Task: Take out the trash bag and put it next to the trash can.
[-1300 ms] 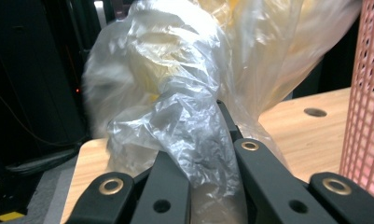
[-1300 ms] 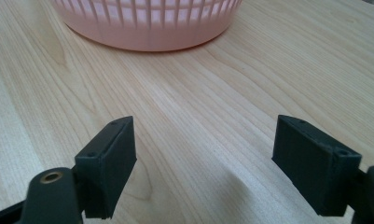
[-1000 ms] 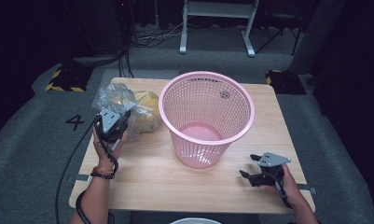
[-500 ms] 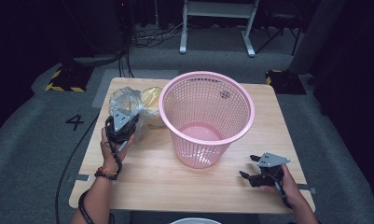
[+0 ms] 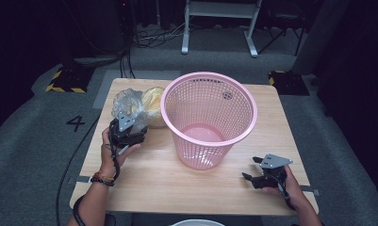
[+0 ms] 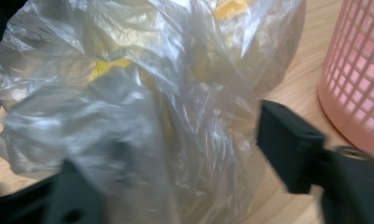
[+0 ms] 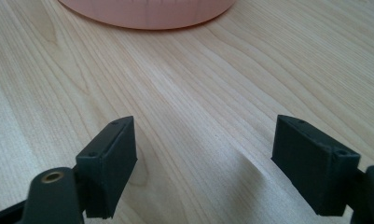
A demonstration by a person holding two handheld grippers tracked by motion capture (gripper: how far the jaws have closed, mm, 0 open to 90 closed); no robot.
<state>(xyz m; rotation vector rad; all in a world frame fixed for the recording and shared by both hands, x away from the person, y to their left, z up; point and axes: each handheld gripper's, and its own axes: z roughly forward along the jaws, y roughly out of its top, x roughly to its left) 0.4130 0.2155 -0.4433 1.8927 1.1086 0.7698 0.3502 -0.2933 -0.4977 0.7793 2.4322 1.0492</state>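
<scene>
A pink mesh basket [image 5: 209,117] stands at the middle of the wooden tabletop [image 5: 177,183], and a crumpled clear plastic bag [image 5: 130,106] with something yellow inside lies just to the basket's left, touching its side. The left tool [image 5: 126,128] sits at the bag's near edge; its jaws have just been opening and now stand spread, with folds of the bag [image 6: 142,107] bunched between them but not pinched. The right tool [image 5: 267,172] rests on the tabletop near the basket's right foot, jaws wide apart over bare wood. The bag appears to have been released or is being re-gripped; a firm pinch on a fold would be needed next before any lift toward the basket.
</scene>
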